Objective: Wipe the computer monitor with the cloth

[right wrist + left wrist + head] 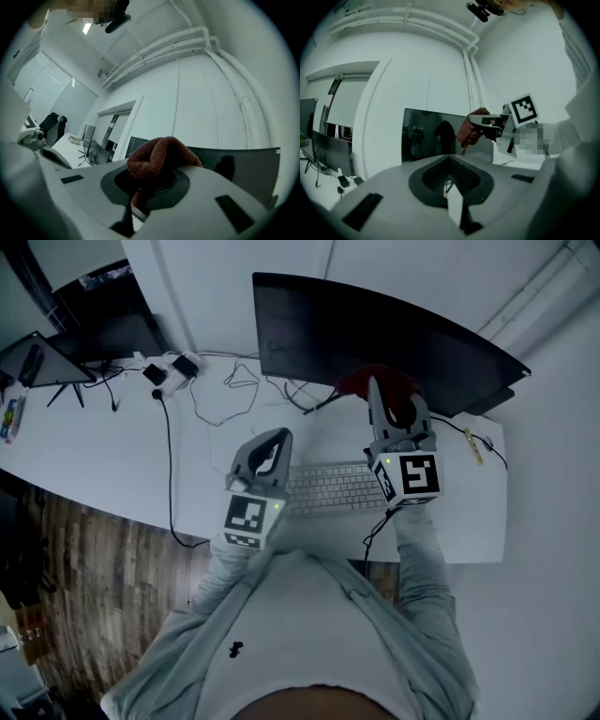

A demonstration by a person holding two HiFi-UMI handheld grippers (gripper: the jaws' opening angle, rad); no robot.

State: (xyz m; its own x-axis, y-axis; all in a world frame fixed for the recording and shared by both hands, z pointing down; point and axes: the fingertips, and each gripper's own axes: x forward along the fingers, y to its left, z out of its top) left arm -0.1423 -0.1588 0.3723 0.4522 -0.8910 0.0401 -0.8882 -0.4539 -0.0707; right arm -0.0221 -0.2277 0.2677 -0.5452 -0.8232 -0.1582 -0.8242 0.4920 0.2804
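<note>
The dark curved monitor stands at the back of the white desk. My right gripper is raised in front of the screen's lower middle, shut on a bunched reddish-brown cloth that lies close to the screen. In the right gripper view the cloth bulges out of the jaws, with the monitor behind it. My left gripper hovers over the desk left of the keyboard, jaws together and holding nothing. The left gripper view shows the monitor, the cloth and the right gripper beyond it.
A white keyboard lies between the grippers under the monitor. Loose cables and power adapters sit on the desk at back left. A second screen stands far left. Wood floor lies beyond the desk's front edge.
</note>
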